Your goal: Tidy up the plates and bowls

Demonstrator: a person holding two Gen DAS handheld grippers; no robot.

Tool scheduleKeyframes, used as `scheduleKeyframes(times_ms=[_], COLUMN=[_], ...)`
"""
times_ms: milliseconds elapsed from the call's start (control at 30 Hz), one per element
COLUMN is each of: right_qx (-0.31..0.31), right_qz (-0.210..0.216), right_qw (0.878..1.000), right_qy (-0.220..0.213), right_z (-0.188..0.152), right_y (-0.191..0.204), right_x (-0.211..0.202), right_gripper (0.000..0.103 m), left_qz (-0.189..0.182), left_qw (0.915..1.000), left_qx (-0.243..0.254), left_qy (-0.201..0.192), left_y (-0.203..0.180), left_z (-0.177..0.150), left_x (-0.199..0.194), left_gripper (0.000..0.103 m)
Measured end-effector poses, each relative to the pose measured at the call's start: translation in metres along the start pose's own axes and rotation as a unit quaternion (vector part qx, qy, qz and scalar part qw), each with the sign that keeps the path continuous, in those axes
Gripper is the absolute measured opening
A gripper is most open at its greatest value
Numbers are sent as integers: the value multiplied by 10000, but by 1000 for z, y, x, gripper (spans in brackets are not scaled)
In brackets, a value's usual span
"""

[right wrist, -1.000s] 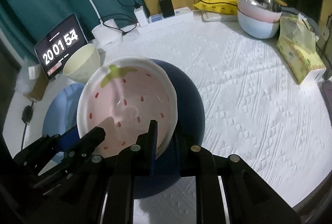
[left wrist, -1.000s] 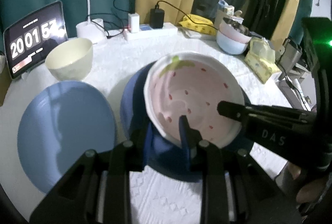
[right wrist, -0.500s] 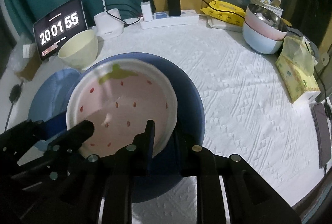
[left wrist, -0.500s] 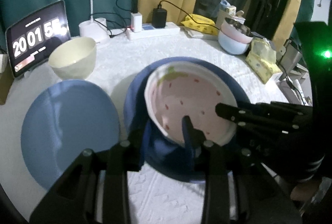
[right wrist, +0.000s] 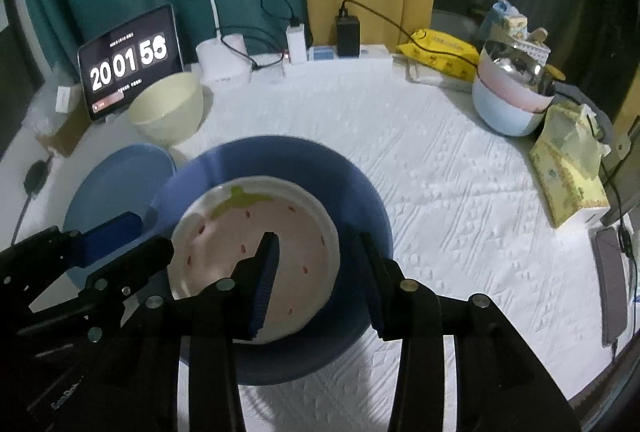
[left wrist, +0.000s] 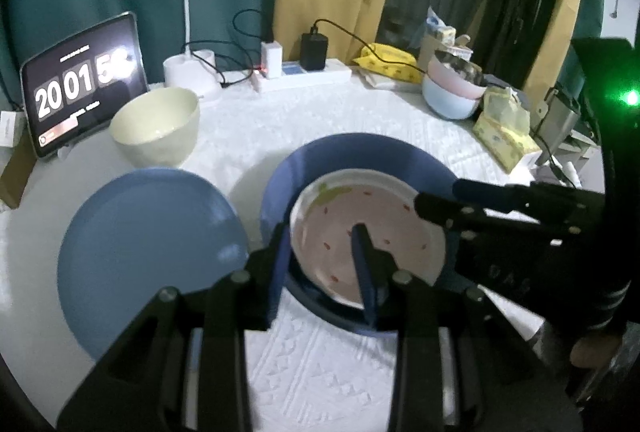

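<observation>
The pink strawberry-patterned plate with a white rim [right wrist: 264,252] sits inside the large dark blue bowl [right wrist: 320,168] near the front middle of the table, its green leaf mark pointing toward the back. Your right gripper [right wrist: 316,272] has its jaws spread: one finger hangs over the pink plate's face, the other stands outside the plate, over the inner wall of the dark blue bowl, so the plate's right rim lies between them with a gap on either side. Your left gripper [left wrist: 320,264] is also spread, with one finger over the plate's centre and the other outside the dark bowl's left wall; whether either finger touches the crockery cannot be told. Just to the left of the dark bowl lies a flat light blue round plate [left wrist: 148,252] on the white textured tablecloth [right wrist: 440,192], near the bowl's rim. Behind that plate stands a cream-coloured deep bowl [left wrist: 158,126], upright. Further back a tablet showing a clock display [right wrist: 128,62] leans by the teal curtain, beside a white desk lamp [right wrist: 220,64] and a white power strip [left wrist: 304,78] with chargers plugged in. At the far right sit stacked pastel bowls, pink over pale blue [right wrist: 508,104], and a yellow tissue pack [right wrist: 568,180] nearer the table's edge.
</observation>
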State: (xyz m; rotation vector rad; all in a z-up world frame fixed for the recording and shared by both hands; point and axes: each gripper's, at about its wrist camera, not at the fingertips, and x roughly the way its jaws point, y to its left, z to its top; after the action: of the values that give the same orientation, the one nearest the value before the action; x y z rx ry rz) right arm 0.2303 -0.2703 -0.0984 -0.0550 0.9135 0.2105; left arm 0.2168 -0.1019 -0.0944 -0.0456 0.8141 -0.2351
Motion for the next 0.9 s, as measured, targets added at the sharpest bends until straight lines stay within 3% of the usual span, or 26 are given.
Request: scheduleKeyframes(times_ms=[367, 900], right_qx=[25, -316], right_qz=[222, 367], right_qw=[9995, 9986], right_qy=[-201, -227], right_z=[18, 42], right_y=[9, 46], right_x=[-14, -10], right_gripper=[42, 42], left_qz=[102, 328], left_qw=[9996, 9964], left_qx=[-76, -461], left_qy=[-235, -633], left_y=[14, 63], left_z=[8, 26], left_x=[-14, -28], left_gripper=[33, 39])
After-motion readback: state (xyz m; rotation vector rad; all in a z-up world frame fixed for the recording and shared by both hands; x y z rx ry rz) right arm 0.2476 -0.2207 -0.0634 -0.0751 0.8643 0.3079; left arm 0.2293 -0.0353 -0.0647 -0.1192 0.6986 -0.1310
